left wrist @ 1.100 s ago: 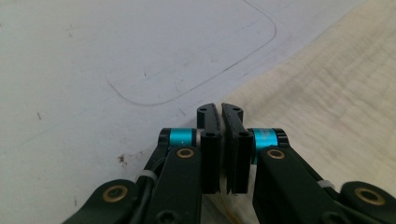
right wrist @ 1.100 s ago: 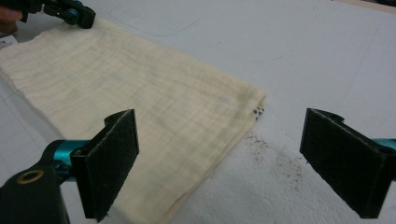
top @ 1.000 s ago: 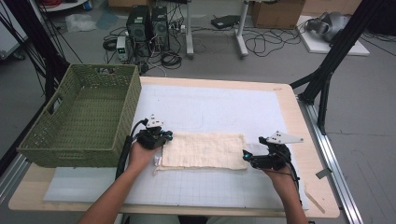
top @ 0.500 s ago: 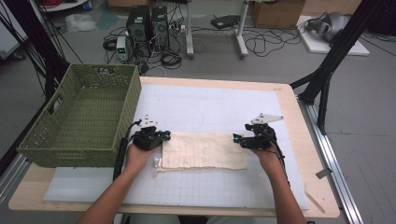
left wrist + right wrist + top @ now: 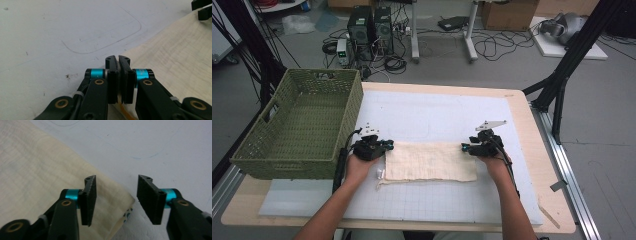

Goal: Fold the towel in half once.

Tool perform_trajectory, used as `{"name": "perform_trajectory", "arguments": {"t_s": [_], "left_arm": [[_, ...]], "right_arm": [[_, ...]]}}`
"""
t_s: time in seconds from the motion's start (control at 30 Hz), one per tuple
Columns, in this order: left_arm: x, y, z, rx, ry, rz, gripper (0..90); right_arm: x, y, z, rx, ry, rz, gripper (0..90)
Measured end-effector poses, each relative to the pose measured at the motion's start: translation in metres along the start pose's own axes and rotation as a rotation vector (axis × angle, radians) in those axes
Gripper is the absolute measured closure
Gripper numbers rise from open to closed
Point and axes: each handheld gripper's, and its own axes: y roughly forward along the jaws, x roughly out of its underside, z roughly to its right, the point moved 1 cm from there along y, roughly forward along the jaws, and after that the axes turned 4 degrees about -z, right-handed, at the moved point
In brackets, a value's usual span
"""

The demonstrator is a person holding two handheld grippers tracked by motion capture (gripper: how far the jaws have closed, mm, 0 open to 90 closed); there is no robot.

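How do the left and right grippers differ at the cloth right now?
The left gripper is shut on the cloth's corner; the right gripper is open, its jaws just closing, with the cloth's corner between them, not pinched. Both sit at the cloth's far corners.

High overview; two close cloth (image 5: 430, 161) views

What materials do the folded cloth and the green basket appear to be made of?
The cloth looks like cotton or linen, cream and matte: fine woven ribs and soft creases show in the left gripper view. The basket seems woven from plastic or painted wicker, olive green; its open weave is plain, but the fibre itself cannot be told.
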Motion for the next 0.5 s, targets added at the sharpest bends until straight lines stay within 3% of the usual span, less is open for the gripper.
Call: {"name": "perform_trajectory", "arguments": {"t_s": [0.1,0.3,0.43,0.5], "left_arm": [[0.0003,0.0008,-0.0001,-0.003,-0.005,0.001,85.6],[0.0007,0.0011,-0.0006,-0.006,-0.001,-0.009,85.7],[0.001,0.0016,-0.0013,-0.006,-0.01,-0.008,85.7],[0.0011,0.0016,-0.0016,-0.006,-0.01,-0.009,85.9]], "right_arm": [[-0.0001,0.0009,0.0004,0.002,-0.01,0.0,55.0],[0.0032,0.007,0.0044,-0.011,0.019,-0.023,59.1],[0.0062,0.0072,0.0036,-0.036,0.016,-0.001,70.6],[0.0084,0.0068,0.0024,-0.055,0.008,0.011,81.6]]}}
